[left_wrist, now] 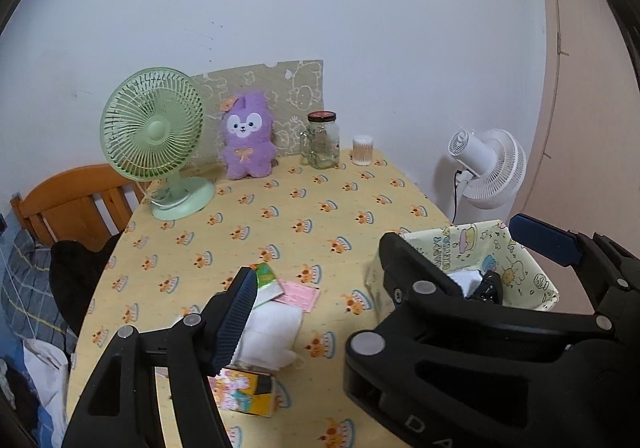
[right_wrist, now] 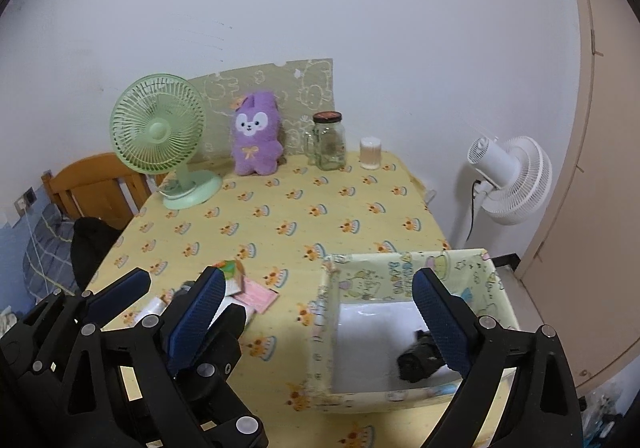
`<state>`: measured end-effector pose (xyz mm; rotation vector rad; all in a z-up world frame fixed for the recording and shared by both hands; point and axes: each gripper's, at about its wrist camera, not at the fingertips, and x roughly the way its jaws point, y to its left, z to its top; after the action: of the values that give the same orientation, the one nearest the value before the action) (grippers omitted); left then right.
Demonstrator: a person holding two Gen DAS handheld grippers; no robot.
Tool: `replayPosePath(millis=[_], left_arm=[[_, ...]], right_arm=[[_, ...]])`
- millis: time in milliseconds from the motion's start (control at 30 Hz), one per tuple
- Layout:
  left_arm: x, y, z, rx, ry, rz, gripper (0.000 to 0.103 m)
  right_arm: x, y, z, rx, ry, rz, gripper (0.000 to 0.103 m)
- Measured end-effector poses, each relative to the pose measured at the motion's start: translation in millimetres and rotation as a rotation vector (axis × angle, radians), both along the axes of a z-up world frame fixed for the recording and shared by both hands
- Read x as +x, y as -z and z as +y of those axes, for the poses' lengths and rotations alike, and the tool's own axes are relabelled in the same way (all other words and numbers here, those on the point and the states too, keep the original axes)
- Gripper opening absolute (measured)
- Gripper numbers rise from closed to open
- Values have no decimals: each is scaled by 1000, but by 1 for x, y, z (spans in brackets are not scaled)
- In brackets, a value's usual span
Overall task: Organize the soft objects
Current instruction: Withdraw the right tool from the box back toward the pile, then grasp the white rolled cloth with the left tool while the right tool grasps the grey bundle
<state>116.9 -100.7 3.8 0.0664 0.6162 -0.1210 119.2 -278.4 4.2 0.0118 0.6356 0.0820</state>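
A yellow cartoon-print fabric bin point(right_wrist: 404, 272) stands at the table's front right; it also shows in the left wrist view point(left_wrist: 520, 272). Inside lie a white soft item point(right_wrist: 368, 344) and a black rolled item point(right_wrist: 418, 360). My right gripper point(right_wrist: 320, 312) is open and empty, above the bin's left wall. My left gripper point(left_wrist: 396, 276) is open and empty, above a white soft cloth point(left_wrist: 272, 332) on the table. It also shows at the lower left of the right wrist view point(right_wrist: 168, 292). A purple plush toy point(left_wrist: 248, 138) sits at the back.
A green desk fan point(left_wrist: 154, 136), a glass jar point(left_wrist: 322, 140) and a cotton-swab tub point(left_wrist: 363, 150) stand at the back. Pink cards point(left_wrist: 300, 294), a green packet point(left_wrist: 266, 278) and a colourful box point(left_wrist: 248, 392) lie near the cloth. A wooden chair point(left_wrist: 72, 204) is left; a white floor fan point(left_wrist: 492, 168) is right.
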Motion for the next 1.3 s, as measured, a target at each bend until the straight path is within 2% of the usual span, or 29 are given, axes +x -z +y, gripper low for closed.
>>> replayPosePath(millis=[267, 633, 967, 1200, 1300], left_arm=[[-5, -7, 30, -13, 30, -31, 72], [-6, -2, 65, 4, 18, -46, 72], [6, 21, 97, -30, -16, -9, 72], [14, 44, 116, -22, -45, 23, 72], [16, 56, 124, -5, -64, 33, 78]], right_arm=[[-8, -7, 30, 1, 10, -33, 99], [-6, 0, 66, 26, 16, -25, 102], [5, 18, 100, -5, -15, 1, 103], [17, 43, 121, -7, -35, 42, 103], [22, 56, 128, 9, -53, 50, 103]])
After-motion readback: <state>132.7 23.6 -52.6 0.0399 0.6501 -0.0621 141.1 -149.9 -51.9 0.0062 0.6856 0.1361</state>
